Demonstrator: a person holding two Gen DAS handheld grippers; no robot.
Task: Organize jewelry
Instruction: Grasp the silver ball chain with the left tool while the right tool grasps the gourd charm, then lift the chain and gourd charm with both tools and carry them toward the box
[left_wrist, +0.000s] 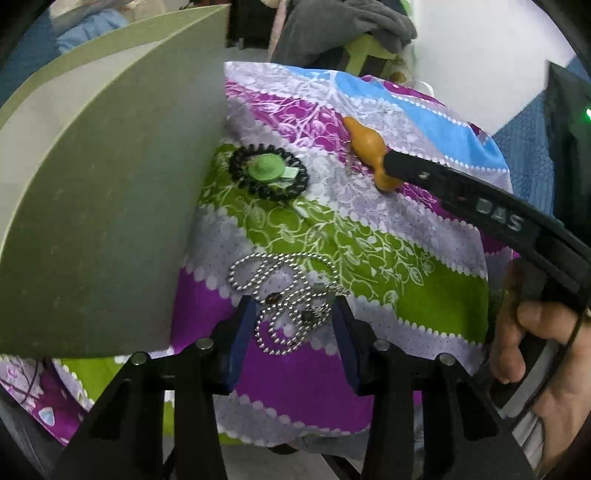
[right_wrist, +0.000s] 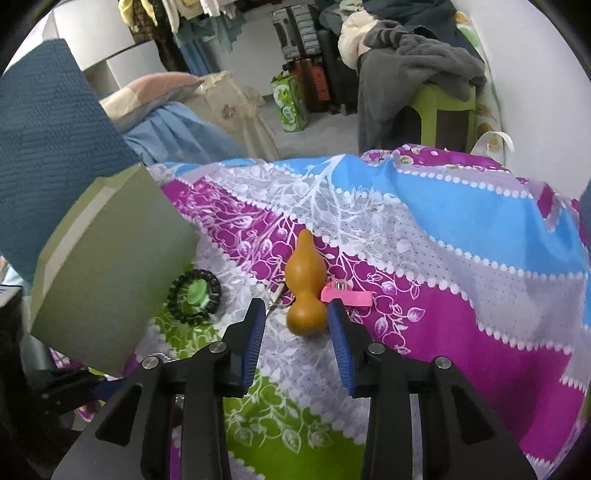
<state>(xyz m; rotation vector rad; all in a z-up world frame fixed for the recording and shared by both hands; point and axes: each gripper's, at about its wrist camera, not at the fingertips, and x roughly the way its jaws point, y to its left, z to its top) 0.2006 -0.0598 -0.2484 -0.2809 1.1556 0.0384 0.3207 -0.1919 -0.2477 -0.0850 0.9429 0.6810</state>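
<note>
Left gripper (left_wrist: 293, 317) is down over the silver ball-chain necklace (left_wrist: 284, 299), jaws partly open, the coiled heap lying between the blue pads on the patterned bedsheet (left_wrist: 369, 258), not yet pinched. That chain looks light, limp and slithery, so it's best taken through the bunched middle, where the loops cross. Right gripper (right_wrist: 297, 325) sits by the orange gourd pendant (right_wrist: 304, 284): jaws partly open, the bulbous base just beyond the tips, slightly right, against the right pad. Hard, smooth, rounded; the narrow waist looks the surest hold. Left of both, the green box (left_wrist: 103, 221) stands; a black coil hair tie (left_wrist: 267, 171) lies beside it.
</note>
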